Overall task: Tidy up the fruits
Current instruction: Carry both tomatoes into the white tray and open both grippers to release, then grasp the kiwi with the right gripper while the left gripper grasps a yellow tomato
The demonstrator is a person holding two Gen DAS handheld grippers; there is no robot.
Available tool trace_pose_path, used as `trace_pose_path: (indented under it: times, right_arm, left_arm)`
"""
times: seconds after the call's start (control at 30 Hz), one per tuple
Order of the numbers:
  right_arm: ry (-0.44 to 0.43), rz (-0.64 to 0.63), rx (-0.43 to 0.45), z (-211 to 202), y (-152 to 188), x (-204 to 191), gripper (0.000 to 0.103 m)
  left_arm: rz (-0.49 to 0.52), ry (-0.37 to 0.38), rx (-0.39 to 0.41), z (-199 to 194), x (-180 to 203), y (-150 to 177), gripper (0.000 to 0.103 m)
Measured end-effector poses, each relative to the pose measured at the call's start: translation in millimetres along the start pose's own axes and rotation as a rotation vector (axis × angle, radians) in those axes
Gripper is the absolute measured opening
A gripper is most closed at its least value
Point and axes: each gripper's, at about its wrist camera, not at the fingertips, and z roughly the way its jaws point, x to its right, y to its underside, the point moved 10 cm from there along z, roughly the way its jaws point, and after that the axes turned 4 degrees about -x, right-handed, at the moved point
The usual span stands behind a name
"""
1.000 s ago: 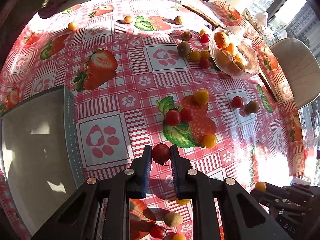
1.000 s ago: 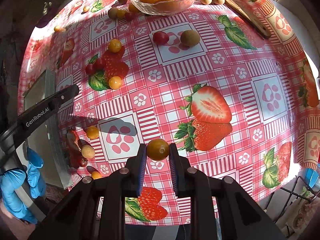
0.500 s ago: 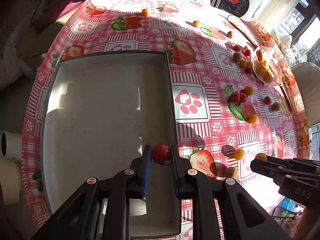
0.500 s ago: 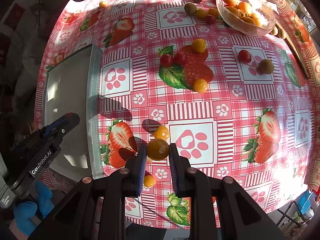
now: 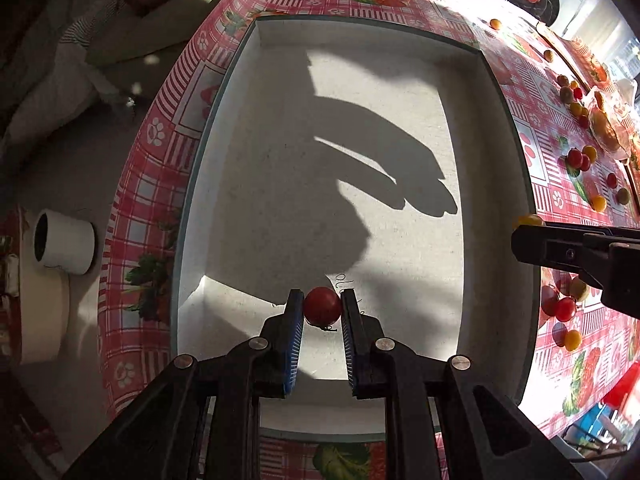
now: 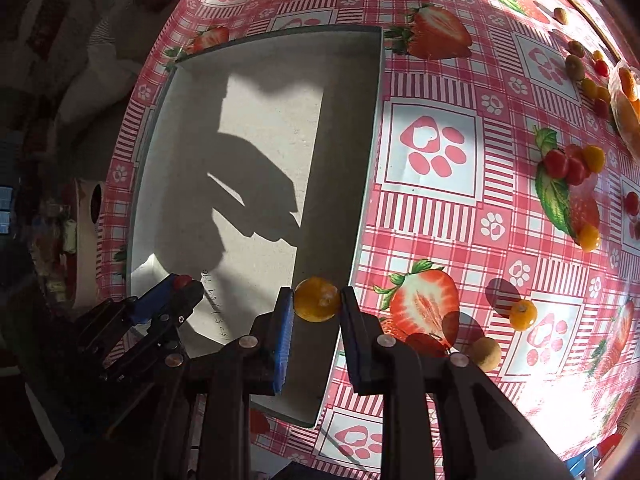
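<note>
My left gripper [image 5: 321, 310] is shut on a red cherry tomato [image 5: 322, 306] and holds it over the near end of the grey tray [image 5: 208, 128]. My right gripper [image 6: 316, 300] is shut on a yellow cherry tomato [image 6: 316, 299] above the tray's right rim [image 6: 370, 160]. The right gripper also shows at the right of the left wrist view [image 5: 528, 224]. The left gripper shows at the lower left of the right wrist view [image 6: 182, 284]. The tray holds no fruit.
Loose red and yellow tomatoes [image 6: 568, 164], a yellow one [image 6: 523, 314] and a beige fruit [image 6: 486, 354] lie on the strawberry tablecloth [image 6: 436, 152] right of the tray. A glass bowl of orange fruit [image 5: 606, 128] stands far right. A tape roll [image 5: 62, 242] sits beyond the table edge, left.
Both grippers moved left with their tomatoes. The left one went further over the tray and lower toward its near end. The right one came from above the cloth to the tray's right rim.
</note>
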Motion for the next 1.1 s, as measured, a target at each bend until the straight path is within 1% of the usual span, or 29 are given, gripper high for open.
trace_pose_path:
  times: [0.07,0.17,0.27,0.37,0.4,0.43,0.47,0.5,0.53,0.57,0.6,0.63,0.7,0.77,0.8,0.83,0.87,0.93,1.03,1.1]
  right_arm:
    - [-0.012,0.003,-0.014,5.5,-3.3,-4.6,0.028]
    - [0.004,-0.023,-0.021,15.3,-9.9,-11.5,0.028]
    - [0.014,-0.020,-0.048,29.1,-11.3,-11.1,0.028]
    - [0.023,-0.023,-0.064,37.9,-11.9,-9.5,0.028]
    - [0.024,-0.026,-0.067,39.1,-11.6,-8.8,0.028]
    - [0.020,-0.026,-0.074,39.5,-10.5,-8.0,0.028]
    - [0.012,-0.024,-0.077,38.8,-9.8,-7.2,0.028]
    - [0.008,-0.018,-0.073,39.2,-14.5,-7.7,0.033]
    - [0.005,-0.015,-0.067,34.9,-14.2,-4.7,0.044]
    - [0.001,-0.011,-0.055,29.9,-14.8,-2.6,0.051]
    - [-0.009,-0.005,-0.035,21.8,-14.8,0.7,0.064]
    - [-0.016,0.001,-0.016,13.3,-14.9,4.9,0.072]
    - [-0.035,0.014,0.011,-0.4,-17.4,12.7,0.074]
    - [-0.023,0.032,0.038,-13.3,-16.7,28.1,0.076]
    - [-0.017,0.049,0.050,-16.0,-21.8,33.1,0.076]
    - [-0.014,0.068,0.057,-22.7,-16.9,45.2,0.076]
    - [-0.004,0.094,0.065,-24.3,-18.1,46.0,0.076]
    - [0.019,0.148,0.073,-35.7,0.1,69.8,0.076]
    - [0.066,0.242,0.078,-39.6,21.8,114.5,0.076]
    - [0.089,0.303,0.079,-41.7,34.4,136.2,0.076]
  left_arm:
    - [-0.001,0.001,-0.007,2.6,-2.7,3.1,0.020]
    - [-0.002,0.004,0.004,1.2,-5.1,3.9,0.020]
    - [0.011,-0.003,0.013,-0.1,-8.3,3.3,0.020]
    - [0.029,-0.017,0.005,4.3,0.1,0.3,0.022]
    - [0.035,-0.041,0.007,4.3,-0.3,-0.5,0.033]
    - [0.040,-0.062,0.009,4.2,-1.5,-0.9,0.066]
    - [0.038,-0.074,0.017,3.7,-2.3,-2.0,0.082]
    - [0.035,-0.080,0.043,-0.1,-3.3,-3.5,0.088]
    - [0.039,-0.080,0.050,-2.1,-2.6,-4.7,0.088]
    - [0.047,-0.080,0.041,-2.1,-2.1,-4.0,0.088]
    - [0.053,-0.087,0.031,-1.6,-1.5,-3.1,0.088]
    - [0.059,-0.090,0.025,-1.9,0.0,-2.7,0.088]
    - [0.070,-0.082,0.023,-5.0,3.8,-3.6,0.088]
    - [0.078,-0.075,0.028,-11.1,10.2,-7.4,0.088]
    - [0.083,-0.068,0.035,-15.1,14.7,-9.9,0.088]
    - [0.089,-0.062,0.041,-18.6,20.0,-12.5,0.088]
    - [0.098,-0.056,0.047,-23.1,27.1,-15.8,0.088]
    - [0.123,-0.039,0.058,-29.9,43.1,-23.3,0.088]
    - [0.184,-0.009,0.082,-40.6,78.8,-33.8,0.088]
    - [0.232,0.014,0.094,-46.2,103.8,-38.0,0.088]
